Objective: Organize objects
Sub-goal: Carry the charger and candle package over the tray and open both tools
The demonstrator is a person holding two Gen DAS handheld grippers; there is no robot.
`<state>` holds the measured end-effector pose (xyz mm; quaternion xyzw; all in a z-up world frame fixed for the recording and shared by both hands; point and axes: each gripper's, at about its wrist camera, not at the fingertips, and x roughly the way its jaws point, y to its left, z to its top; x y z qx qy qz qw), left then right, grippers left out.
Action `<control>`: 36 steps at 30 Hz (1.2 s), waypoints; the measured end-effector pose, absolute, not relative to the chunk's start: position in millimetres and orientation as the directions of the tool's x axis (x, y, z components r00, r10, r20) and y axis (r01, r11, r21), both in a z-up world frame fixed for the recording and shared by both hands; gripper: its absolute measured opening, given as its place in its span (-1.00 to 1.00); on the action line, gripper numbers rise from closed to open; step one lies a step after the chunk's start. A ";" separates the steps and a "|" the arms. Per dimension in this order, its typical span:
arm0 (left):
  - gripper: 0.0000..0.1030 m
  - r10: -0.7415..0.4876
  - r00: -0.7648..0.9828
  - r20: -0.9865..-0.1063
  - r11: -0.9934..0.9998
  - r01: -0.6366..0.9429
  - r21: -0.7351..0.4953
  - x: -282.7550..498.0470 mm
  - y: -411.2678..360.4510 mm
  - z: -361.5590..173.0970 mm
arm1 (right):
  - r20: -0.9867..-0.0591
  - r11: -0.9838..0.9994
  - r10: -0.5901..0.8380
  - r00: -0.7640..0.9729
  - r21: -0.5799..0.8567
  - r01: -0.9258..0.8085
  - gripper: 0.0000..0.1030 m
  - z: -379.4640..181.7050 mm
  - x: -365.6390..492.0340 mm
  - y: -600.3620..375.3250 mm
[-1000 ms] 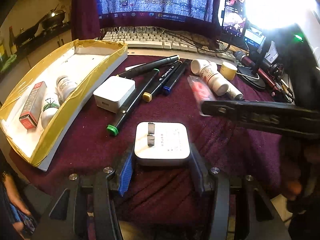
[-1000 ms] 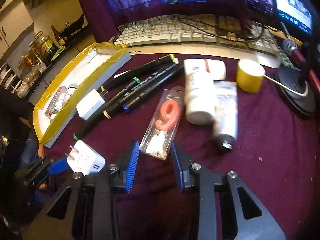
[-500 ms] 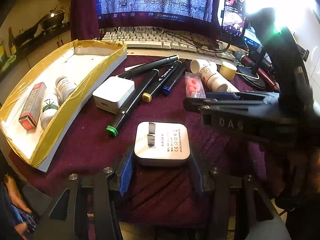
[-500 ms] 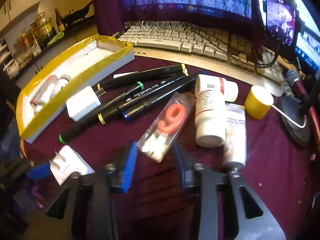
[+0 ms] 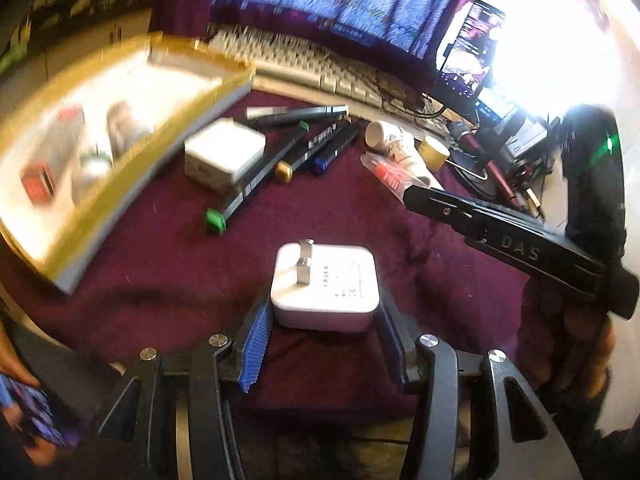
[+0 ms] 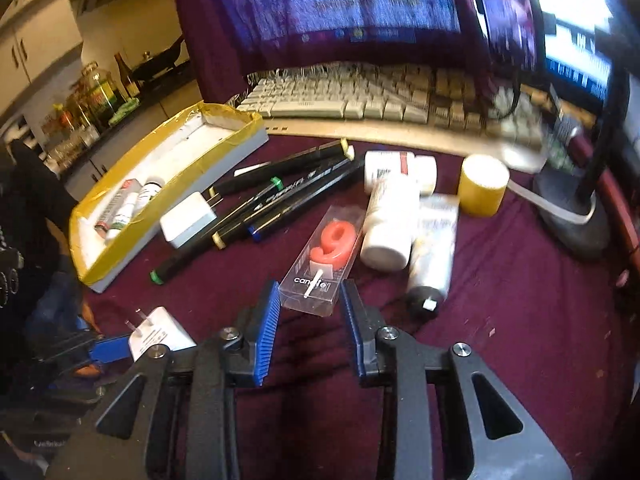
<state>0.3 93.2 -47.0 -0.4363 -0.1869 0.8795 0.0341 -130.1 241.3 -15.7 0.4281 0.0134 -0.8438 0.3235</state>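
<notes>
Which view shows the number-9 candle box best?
The right wrist view: the candle box lies sharp and whole before the open right gripper. In the left wrist view it is small and partly hidden behind the gripper.

From the left wrist view I can't make out the tray (image 5: 120,184) ahead and to the left of my left claw (image 5: 324,312); motion blur smears the small items inside it. The glare far ahead to the right washes out everything there. The right claw (image 5: 416,196) hides the near end of the candle box (image 5: 384,170). In the right wrist view, the print on the white charger (image 6: 160,334) beside my right claw (image 6: 310,304) is too small to read, and the monitor text is blurred
</notes>
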 end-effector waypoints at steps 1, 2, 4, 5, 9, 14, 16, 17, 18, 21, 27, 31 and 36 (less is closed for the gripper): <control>-0.14 0.225 -0.615 -0.755 -0.926 0.107 -0.363 -0.2 92.8 -46.2 | -0.729 -0.786 -0.543 -0.417 0.266 0.559 -0.46 -16.0 -131.3 241.0; -0.14 0.225 -0.615 -0.756 -0.925 0.110 -0.365 -1.5 92.5 -45.3 | -0.723 -0.779 -0.556 -0.411 0.281 0.560 -0.46 -15.2 -133.1 240.3; -0.15 0.223 -0.628 -0.745 -0.923 0.111 -0.369 -3.0 91.1 -39.9 | -0.701 -0.767 -0.585 -0.408 0.314 0.559 -0.46 -10.9 -134.0 240.9; -0.15 0.221 -0.637 -0.739 -0.923 0.107 -0.368 -2.8 91.0 -36.8 | -0.692 -0.764 -0.593 -0.412 0.321 0.559 -0.46 -9.5 -133.4 240.9; -0.15 0.218 -0.652 -0.726 -0.927 0.095 -0.363 -2.6 92.2 -30.0 | -0.683 -0.770 -0.596 -0.423 0.334 0.544 -0.46 -10.2 -132.5 247.5; -0.15 0.232 -0.671 -0.704 -0.915 0.095 -0.392 0.3 84.3 -19.7 | -0.657 -0.768 -0.615 -0.436 0.374 0.519 -0.46 -5.4 -136.4 257.4; -0.15 0.236 -0.684 -0.691 -0.913 0.088 -0.399 2.5 82.5 -13.5 | -0.642 -0.762 -0.628 -0.441 0.393 0.514 -0.46 -2.3 -136.4 259.9; -0.15 0.232 -0.688 -0.687 -0.915 0.085 -0.394 3.1 82.2 -10.9 | -0.630 -0.757 -0.638 -0.443 0.407 0.512 -0.46 -0.3 -136.3 261.2; -0.15 0.227 -0.694 -0.683 -0.917 0.084 -0.390 4.0 81.5 -7.7 | -0.618 -0.751 -0.648 -0.446 0.419 0.511 -0.46 2.1 -135.9 262.6; -0.15 0.225 -0.710 -0.667 -0.913 0.085 -0.399 5.8 73.4 1.3 | -0.595 -0.738 -0.664 -0.452 0.427 0.523 -0.46 9.4 -132.1 261.0; -0.15 0.208 -0.749 -0.630 -0.892 0.119 -0.436 6.3 38.3 15.8 | -0.580 -0.699 -0.701 -0.415 0.442 0.562 -0.46 17.3 -126.3 242.4; -0.15 0.164 -0.769 -0.618 -0.885 0.161 -0.436 7.9 15.6 19.4 | -0.580 -0.667 -0.721 -0.380 0.433 0.606 -0.46 22.5 -121.3 219.1; -0.15 0.119 -0.789 -0.603 -0.882 0.195 -0.429 6.0 -10.5 20.8 | -0.588 -0.629 -0.738 -0.329 0.425 0.650 -0.46 25.8 -119.0 188.4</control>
